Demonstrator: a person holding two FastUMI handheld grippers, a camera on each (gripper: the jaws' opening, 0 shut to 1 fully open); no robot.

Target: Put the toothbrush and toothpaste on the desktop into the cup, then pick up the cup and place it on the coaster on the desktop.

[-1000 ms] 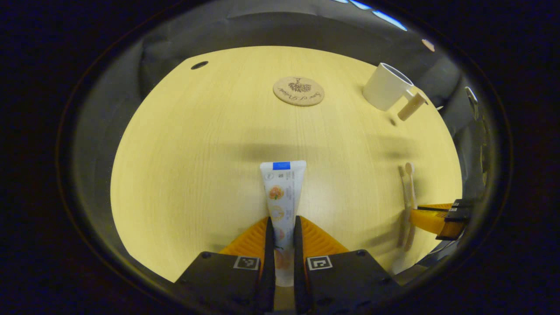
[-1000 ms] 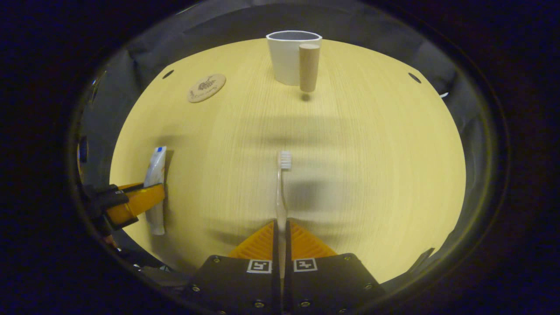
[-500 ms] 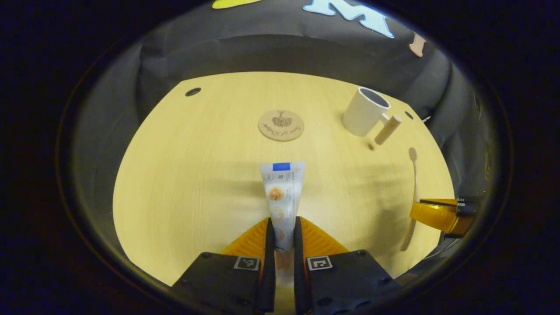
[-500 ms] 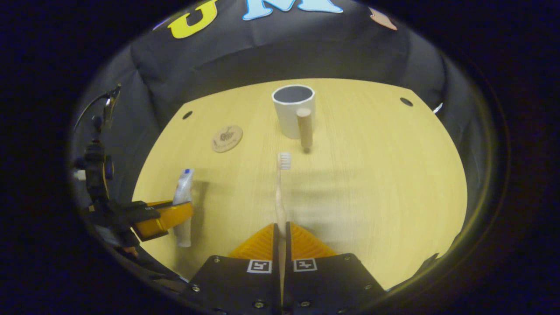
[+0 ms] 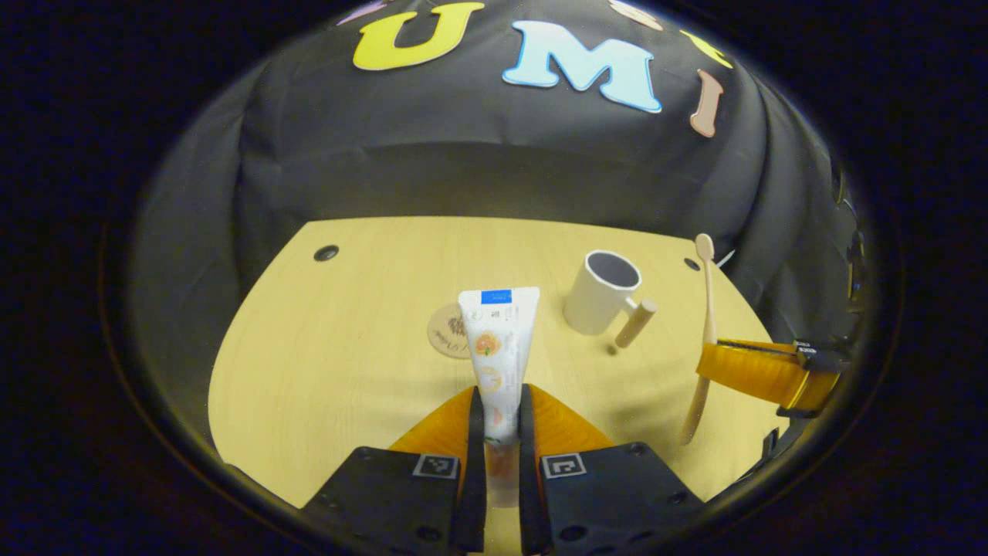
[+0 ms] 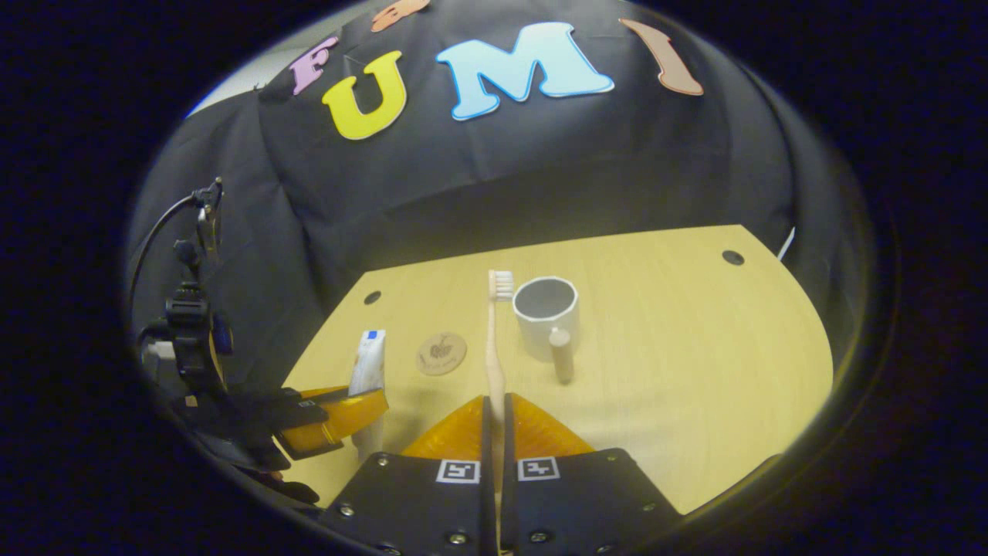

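Soft plastic toothpaste (image 5: 498, 340) is pinched near its cap end by the left gripper (image 5: 494, 421), jaws closed on it, tube held off the desk. Right gripper (image 6: 494, 417) is clamped on the toothbrush (image 6: 494, 340) handle, bristles up; light, stiff, likely slippery. White cup (image 6: 546, 315) with wooden handle stands empty beside the coaster (image 6: 441, 354). Pale wood desktop (image 6: 695, 347), black cloth wall behind.

toothpaste (image 5: 498, 340): white tube, lifted | toothbrush (image 6: 494, 347): pale, lifted | cup (image 6: 546, 315): white, upright, empty | coaster (image 6: 441, 354): round, bare
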